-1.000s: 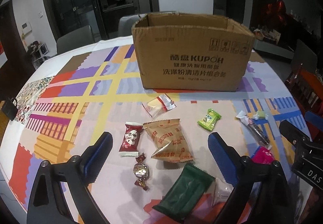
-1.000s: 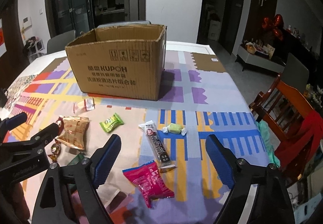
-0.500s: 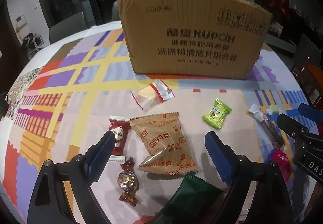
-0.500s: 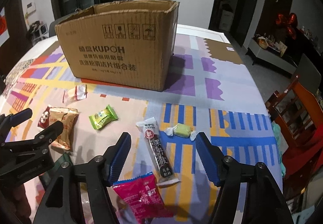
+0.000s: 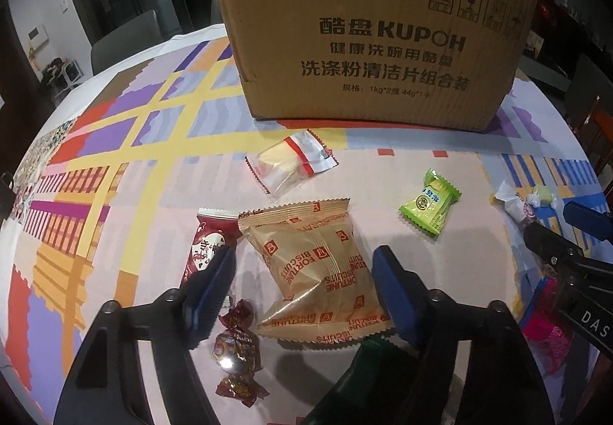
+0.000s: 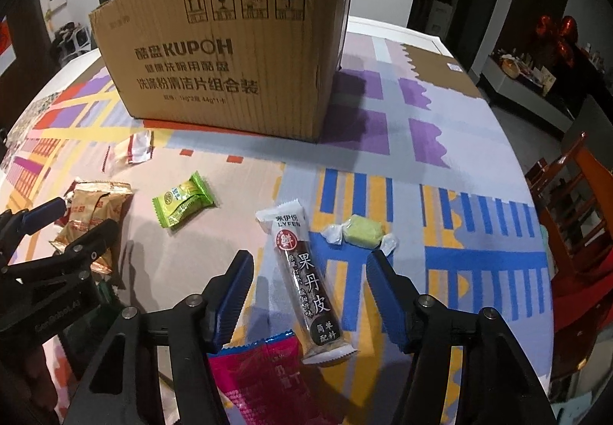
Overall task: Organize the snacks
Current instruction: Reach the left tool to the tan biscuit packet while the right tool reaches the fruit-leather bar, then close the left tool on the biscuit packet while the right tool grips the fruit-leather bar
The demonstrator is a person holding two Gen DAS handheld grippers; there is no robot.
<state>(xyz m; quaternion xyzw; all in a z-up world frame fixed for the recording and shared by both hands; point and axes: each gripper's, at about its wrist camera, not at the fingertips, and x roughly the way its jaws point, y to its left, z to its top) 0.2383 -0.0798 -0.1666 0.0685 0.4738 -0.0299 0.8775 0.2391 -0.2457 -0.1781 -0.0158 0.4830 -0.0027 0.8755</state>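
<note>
Fruit-leather bar — between right gripper jaws

Lighting: indoor, overhead; tablecloth evenly lit, room behind left dim. Shadows: soft, cast right of the cardboard box and beneath the gripper fingers. Glare: a bright spot is seen on the foil candy, lower left. Distortion: strong fisheye bending, corners blacked out. Focus: print is rendered sharply; slight softness at edges.

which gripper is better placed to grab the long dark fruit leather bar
Right. The right gripper has open jaws either side of the fruit leather bar, while the left gripper straddles the fortune biscuit packet.
</note>
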